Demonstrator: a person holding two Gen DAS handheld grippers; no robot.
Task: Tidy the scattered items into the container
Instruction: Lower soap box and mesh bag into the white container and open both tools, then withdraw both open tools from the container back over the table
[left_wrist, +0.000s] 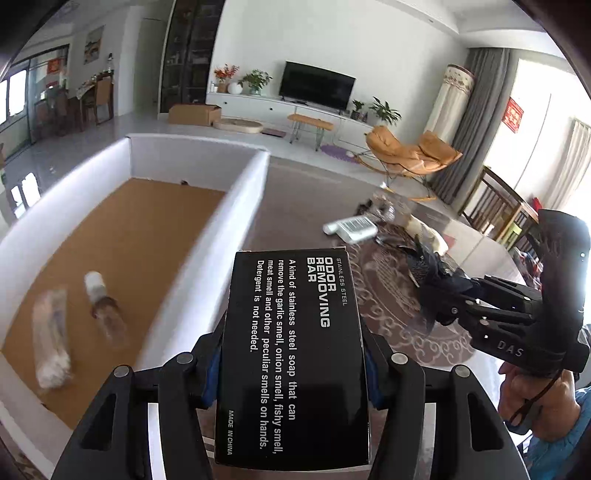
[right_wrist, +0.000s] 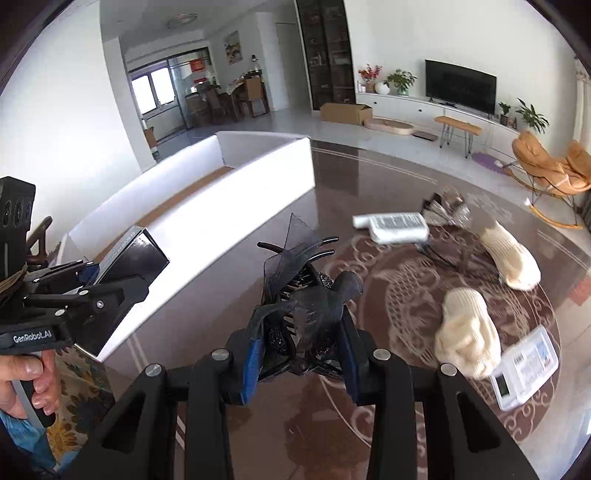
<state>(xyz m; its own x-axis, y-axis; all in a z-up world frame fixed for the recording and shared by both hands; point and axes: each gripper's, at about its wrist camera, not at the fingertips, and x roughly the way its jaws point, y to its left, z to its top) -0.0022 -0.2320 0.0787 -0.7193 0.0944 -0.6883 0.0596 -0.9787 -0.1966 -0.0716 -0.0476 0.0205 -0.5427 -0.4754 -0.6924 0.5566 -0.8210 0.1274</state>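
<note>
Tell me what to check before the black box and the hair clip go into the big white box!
1. Left gripper has the black box tight between its jaws: ok.
2. Right gripper has the black hair clip pinched between its jaws: ok.
3. White container has bare floor left beside the two items already inside: ok.
4. Black box is over the container's opening: not ok, it looks level with the near wall.
5. Hair clip is over the container: not ok, it is above the table.
6. Hair clip's thin ribbon clear of the jaws: cannot tell.
</note>
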